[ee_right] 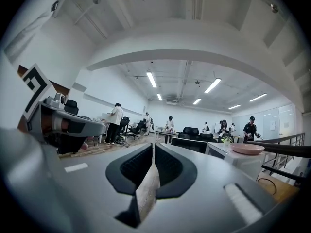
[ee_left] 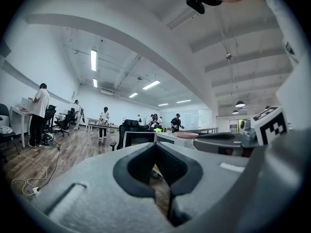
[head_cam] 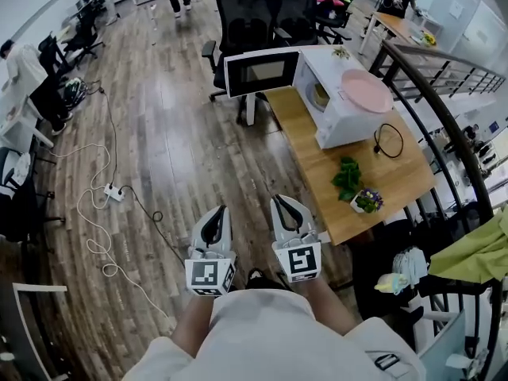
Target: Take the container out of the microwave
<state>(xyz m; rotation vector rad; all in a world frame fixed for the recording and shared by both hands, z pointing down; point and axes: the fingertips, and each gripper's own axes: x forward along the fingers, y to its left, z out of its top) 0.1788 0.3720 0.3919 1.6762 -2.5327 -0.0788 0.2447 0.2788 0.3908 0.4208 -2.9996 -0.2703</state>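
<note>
The white microwave (head_cam: 343,109) stands on the far end of a wooden table (head_cam: 317,173), its door (head_cam: 262,71) swung open to the left. Inside the cavity a pale container (head_cam: 321,95) shows; it is too small to describe further. A pink plate (head_cam: 367,90) lies on top of the microwave. My left gripper (head_cam: 216,213) and right gripper (head_cam: 284,203) hang side by side near my body, well short of the table's near end. Both are shut and hold nothing. In the right gripper view the microwave (ee_right: 243,163) is far off at the right.
Two small potted plants (head_cam: 355,185) and a black cable loop (head_cam: 389,140) lie on the table's near half. Black office chairs (head_cam: 262,10) stand behind the microwave door. A metal railing (head_cam: 444,109) runs along the right. White cords and a power strip (head_cam: 113,191) lie on the floor at the left.
</note>
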